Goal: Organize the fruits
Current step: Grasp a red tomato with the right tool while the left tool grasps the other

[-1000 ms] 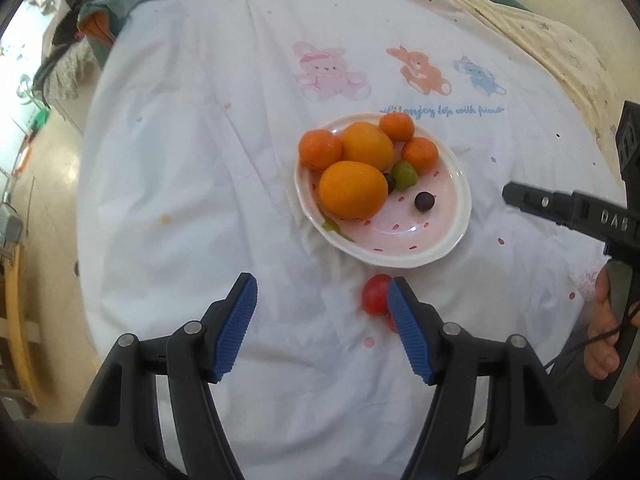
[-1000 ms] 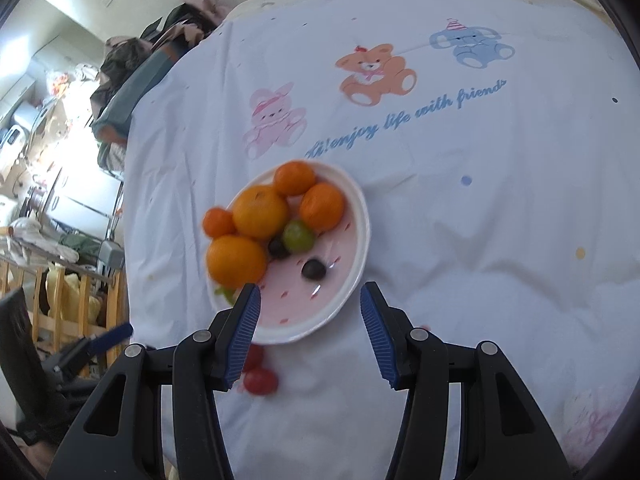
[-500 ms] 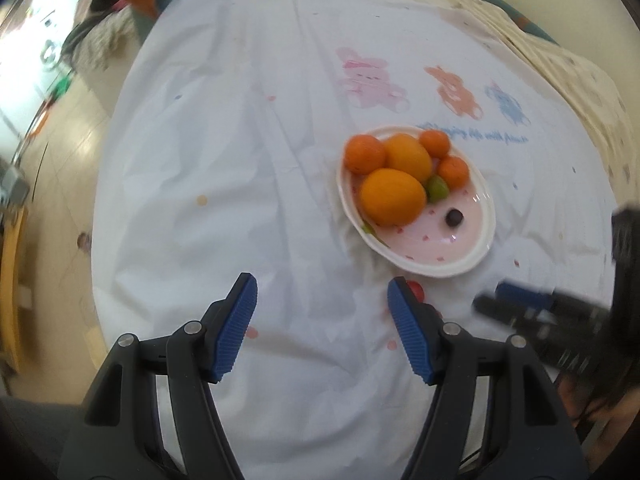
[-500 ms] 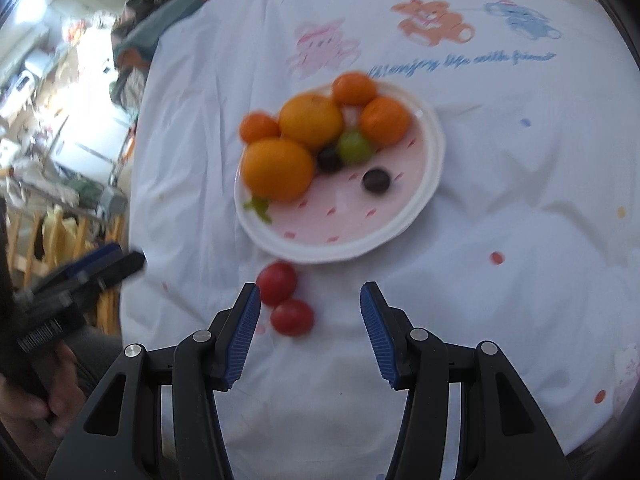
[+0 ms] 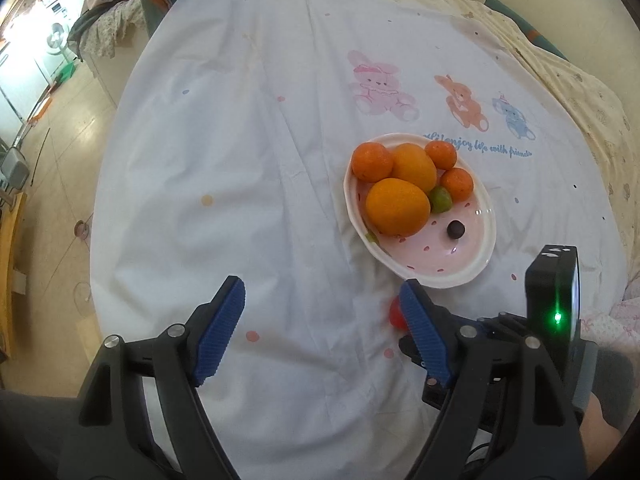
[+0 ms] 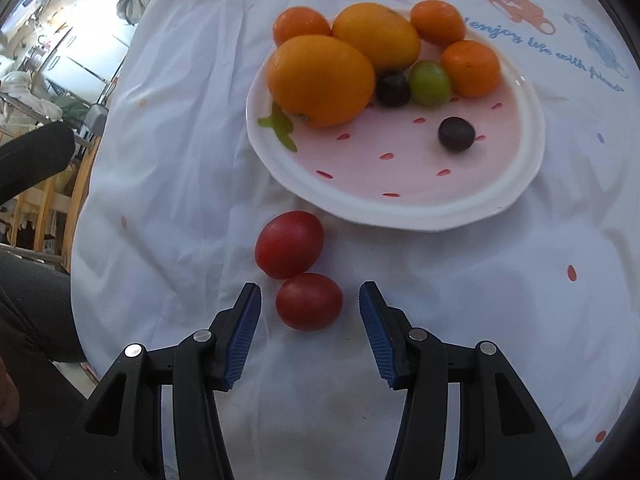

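**Right tool open around the near tomato**

The right tool [image 6: 310,322] is hovering open, its pads flanking the near tomato [image 6: 309,301] without touching. The second tomato [image 6: 289,244] is lying just behind, touching it, beside the plate [image 6: 420,208] of oranges. The left tool [image 5: 322,332] is waiting open over the tablecloth [image 5: 240,160].
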The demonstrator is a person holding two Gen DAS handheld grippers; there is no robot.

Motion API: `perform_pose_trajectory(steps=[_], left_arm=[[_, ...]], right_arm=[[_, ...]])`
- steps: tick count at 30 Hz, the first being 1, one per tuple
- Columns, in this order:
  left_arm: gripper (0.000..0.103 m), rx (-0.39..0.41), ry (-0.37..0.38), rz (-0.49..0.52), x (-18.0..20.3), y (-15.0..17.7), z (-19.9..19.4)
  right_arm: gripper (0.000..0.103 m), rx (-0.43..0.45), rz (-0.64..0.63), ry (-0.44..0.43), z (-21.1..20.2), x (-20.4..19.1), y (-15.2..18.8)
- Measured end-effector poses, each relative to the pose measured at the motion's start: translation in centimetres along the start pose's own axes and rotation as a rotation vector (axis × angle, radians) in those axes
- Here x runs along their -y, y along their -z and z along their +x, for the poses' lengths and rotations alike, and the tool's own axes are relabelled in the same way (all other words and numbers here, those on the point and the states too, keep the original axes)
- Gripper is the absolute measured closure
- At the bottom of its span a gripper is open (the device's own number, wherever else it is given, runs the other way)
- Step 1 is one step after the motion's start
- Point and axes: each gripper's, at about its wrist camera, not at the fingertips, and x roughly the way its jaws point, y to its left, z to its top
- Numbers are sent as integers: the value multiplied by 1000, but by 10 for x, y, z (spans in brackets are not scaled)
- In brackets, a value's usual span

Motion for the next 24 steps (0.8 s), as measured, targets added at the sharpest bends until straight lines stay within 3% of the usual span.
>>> perform_pose_trajectory(steps=[4, 15, 18, 22, 24], left_arm=[[26, -10, -9, -5, 0, 0, 2], [26, -45, -1, 46, 12, 7, 19], [26, -70, 9, 88, 27, 10, 30], [27, -94, 24, 141, 50, 15, 42], [27, -104, 31, 185, 64, 18, 48]], right_arm=[[67, -7, 8, -11, 1, 3, 0], [67, 69, 188, -77, -46, 36, 8], [67, 154, 212, -97, -73, 44, 8], [67, 227, 345, -179, -98, 77, 20], [67, 268, 365, -172, -109, 84, 21]])
